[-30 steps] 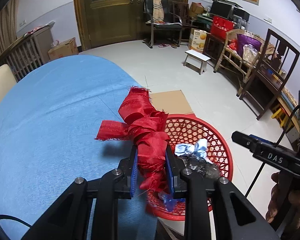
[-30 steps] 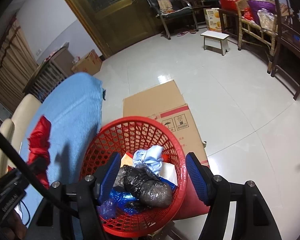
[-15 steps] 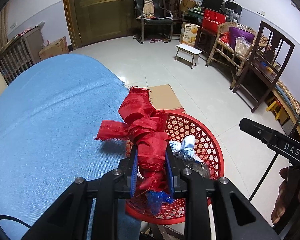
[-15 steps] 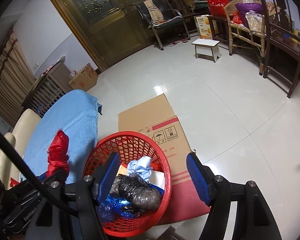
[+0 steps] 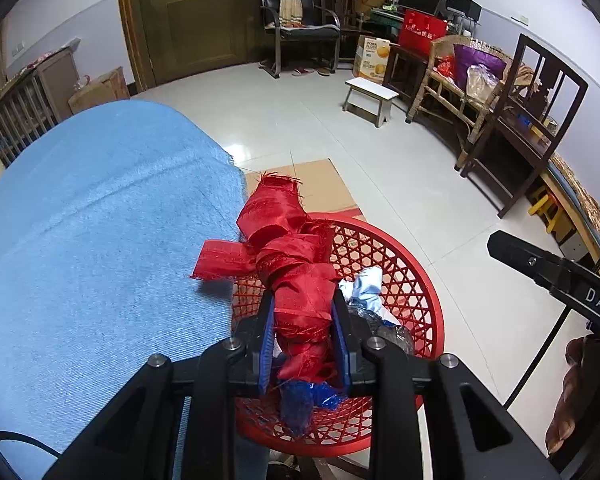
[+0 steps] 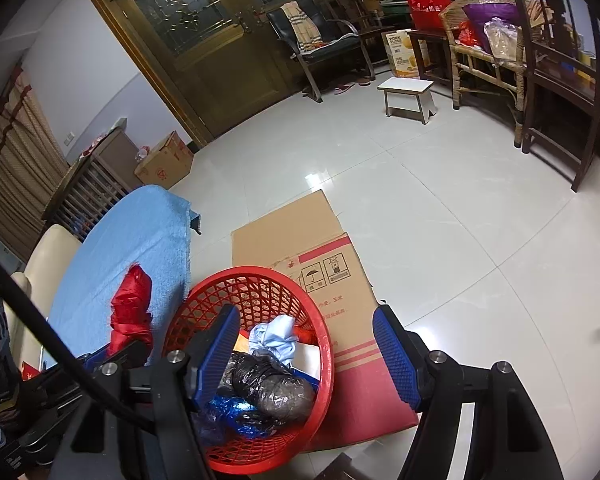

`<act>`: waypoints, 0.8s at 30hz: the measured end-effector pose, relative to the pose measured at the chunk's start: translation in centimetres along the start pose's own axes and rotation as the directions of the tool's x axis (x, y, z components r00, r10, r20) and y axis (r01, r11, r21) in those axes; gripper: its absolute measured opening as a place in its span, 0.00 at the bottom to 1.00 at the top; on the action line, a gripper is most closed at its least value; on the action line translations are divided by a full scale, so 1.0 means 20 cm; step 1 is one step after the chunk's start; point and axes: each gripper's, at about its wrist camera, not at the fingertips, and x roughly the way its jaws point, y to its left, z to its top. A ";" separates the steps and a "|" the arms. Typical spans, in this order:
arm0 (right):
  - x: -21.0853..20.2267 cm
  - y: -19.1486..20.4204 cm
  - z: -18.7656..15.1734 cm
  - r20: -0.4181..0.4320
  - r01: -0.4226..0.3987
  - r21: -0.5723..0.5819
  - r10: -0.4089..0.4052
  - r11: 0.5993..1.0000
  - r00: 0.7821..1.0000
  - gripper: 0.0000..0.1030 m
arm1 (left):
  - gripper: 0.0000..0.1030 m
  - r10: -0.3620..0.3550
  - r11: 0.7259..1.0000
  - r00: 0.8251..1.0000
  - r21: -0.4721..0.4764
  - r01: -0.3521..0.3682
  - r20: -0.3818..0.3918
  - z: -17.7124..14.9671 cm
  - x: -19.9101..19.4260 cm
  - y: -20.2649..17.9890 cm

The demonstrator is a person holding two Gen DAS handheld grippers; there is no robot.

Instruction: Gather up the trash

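Red frayed cloth [image 5: 296,280] hangs pinched in the left gripper [image 5: 303,332] above the near red basket [image 5: 428,292], ready to drop, while the right gripper [image 6: 304,350] waits spread and empty.

Home living room: wooden double door [image 6: 204,60], tiled floor [image 6: 440,208], chairs [image 5: 300,32], wicker bench [image 5: 456,80], small stool [image 6: 408,94], stacked boxes [image 5: 374,56].

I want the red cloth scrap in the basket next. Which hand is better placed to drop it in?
Left. The left gripper is clamped on the red cloth at the rim of the red basket. The right gripper is open and empty, one finger over the basket.
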 end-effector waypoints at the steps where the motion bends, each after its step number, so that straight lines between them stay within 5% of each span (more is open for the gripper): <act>1: 0.00 0.00 0.00 0.000 0.000 0.001 0.000 1.000 1.000 0.70 | 0.30 0.002 1.000 1.000 0.002 -0.002 -0.004 0.00 0.01 0.00; 5: -0.01 0.00 0.00 0.001 -0.001 0.001 0.001 1.000 1.000 0.70 | 0.34 -0.001 1.000 1.000 -0.006 0.001 -0.018 0.00 0.02 0.01; 8: -0.02 0.01 0.00 0.001 0.000 -0.004 0.000 1.000 1.000 0.70 | 0.61 0.001 1.000 1.000 -0.020 -0.002 -0.015 0.00 0.01 0.01; 11: -0.02 0.01 0.00 0.003 0.003 -0.010 -0.003 1.000 1.000 0.70 | 0.67 0.007 1.000 1.000 -0.020 -0.007 0.001 0.00 -0.01 0.02; 24: -0.09 0.15 -0.03 0.021 0.022 -0.059 -0.021 0.998 1.000 0.71 | 0.70 0.035 0.999 0.997 -0.037 -0.033 0.075 -0.05 -0.20 0.11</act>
